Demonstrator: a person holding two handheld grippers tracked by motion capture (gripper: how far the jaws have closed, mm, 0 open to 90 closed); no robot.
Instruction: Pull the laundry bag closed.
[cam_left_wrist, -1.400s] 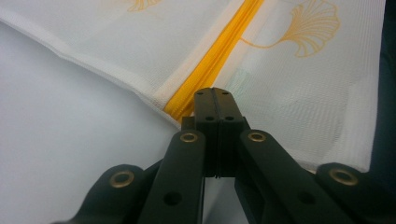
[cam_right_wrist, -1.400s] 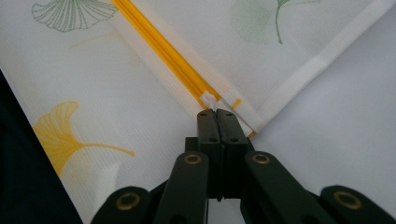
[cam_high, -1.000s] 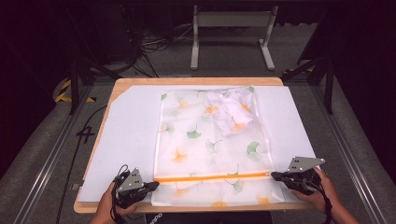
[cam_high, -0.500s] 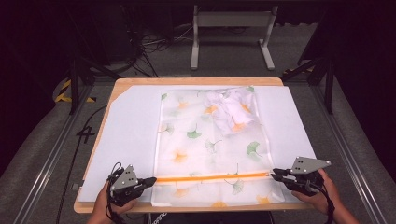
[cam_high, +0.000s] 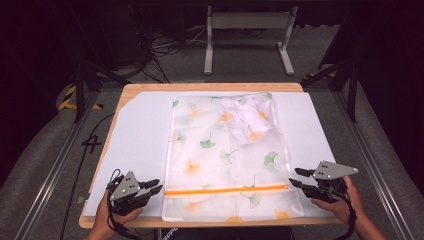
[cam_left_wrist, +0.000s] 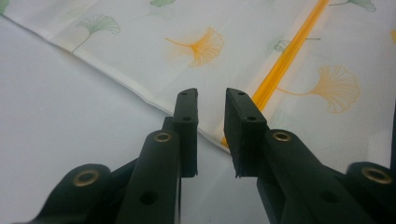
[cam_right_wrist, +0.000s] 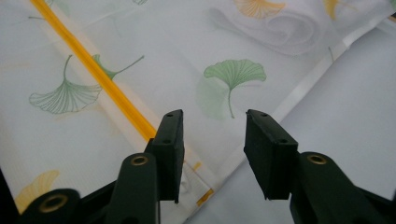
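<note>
- Lying flat on the white sheet (cam_high: 135, 135) that covers the table (cam_high: 150, 87), the ginkgo-print bag (cam_high: 227, 160) has its orange zipper (cam_high: 225, 190) running across near the person's edge.
- Left gripper (cam_high: 156, 188) sits at the zipper's left end; its jaws have just been opening, a narrow gap, nothing between them.
- Right gripper (cam_high: 295, 177) sits at the bag's right edge, jaws just opened wider, empty.
- White cloth (cam_high: 247, 117) bunches inside the bag's far corner.

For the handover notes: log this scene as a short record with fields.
surface: wooden table under a white sheet
item: translucent ginkgo-print bag lying flat, orange zipper near the person's edge
contents: white bundle at the far right corner
left gripper: just opening, nothing between its fingers, at the zipper's left end
right gripper: just opening, nothing held, at the zipper's right end
</note>
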